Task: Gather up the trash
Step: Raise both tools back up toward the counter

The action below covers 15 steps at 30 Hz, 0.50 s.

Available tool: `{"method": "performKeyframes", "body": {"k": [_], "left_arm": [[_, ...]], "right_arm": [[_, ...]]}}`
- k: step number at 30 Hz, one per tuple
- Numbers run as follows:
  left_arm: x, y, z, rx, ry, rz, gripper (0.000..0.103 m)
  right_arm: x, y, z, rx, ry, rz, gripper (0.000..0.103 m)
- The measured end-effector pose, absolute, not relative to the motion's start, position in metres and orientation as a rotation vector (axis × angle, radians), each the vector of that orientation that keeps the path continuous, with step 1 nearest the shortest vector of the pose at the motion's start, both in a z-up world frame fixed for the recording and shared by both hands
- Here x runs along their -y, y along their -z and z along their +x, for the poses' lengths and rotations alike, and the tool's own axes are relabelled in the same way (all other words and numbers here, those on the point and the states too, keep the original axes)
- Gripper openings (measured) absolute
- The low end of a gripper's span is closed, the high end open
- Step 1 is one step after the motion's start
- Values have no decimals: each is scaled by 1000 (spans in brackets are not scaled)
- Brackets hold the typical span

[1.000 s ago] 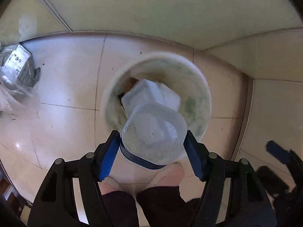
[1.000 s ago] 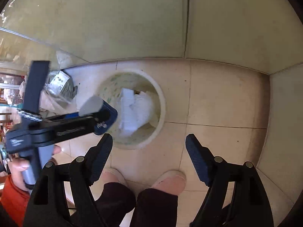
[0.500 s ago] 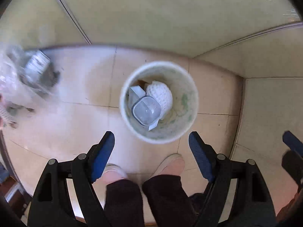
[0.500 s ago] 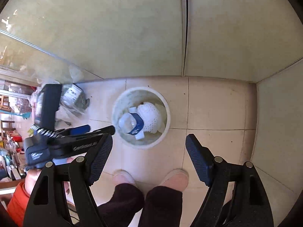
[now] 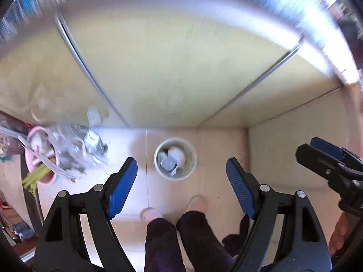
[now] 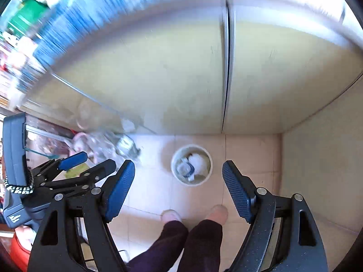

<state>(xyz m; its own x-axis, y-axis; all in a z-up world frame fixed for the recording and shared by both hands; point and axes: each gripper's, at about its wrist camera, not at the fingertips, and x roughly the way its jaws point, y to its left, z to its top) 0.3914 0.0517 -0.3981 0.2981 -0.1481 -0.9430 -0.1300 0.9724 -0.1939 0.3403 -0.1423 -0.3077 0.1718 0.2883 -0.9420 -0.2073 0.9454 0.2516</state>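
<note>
A round pale trash bin stands on the tiled floor far below, also in the right wrist view. Inside it lie a clear plastic container with a blue rim and white crumpled trash. My left gripper is open and empty, high above the bin. My right gripper is open and empty, also high above it. The left gripper shows at the left of the right wrist view, and the right gripper at the right edge of the left wrist view.
A glass tabletop edge with a pink bowl and crumpled plastic bags sits at the left. Pale cabinet fronts rise behind the bin. The person's feet stand just in front of the bin.
The left gripper opened and dropped the clear container into the bin. Both grippers have since risen far above the bin, so it looks much smaller.
</note>
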Motion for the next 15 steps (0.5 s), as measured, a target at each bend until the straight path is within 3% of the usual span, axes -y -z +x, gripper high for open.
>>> {"method": "performKeyframes", "body": {"k": [7, 15], "left_arm": [[-48, 253, 394, -1073, -30, -238, 80], [-55, 151, 402, -875, -96, -243, 82]], "right_arm": [[160, 195, 346, -1198, -397, 81, 77], [157, 117, 363, -1060, -441, 35, 77]]}}
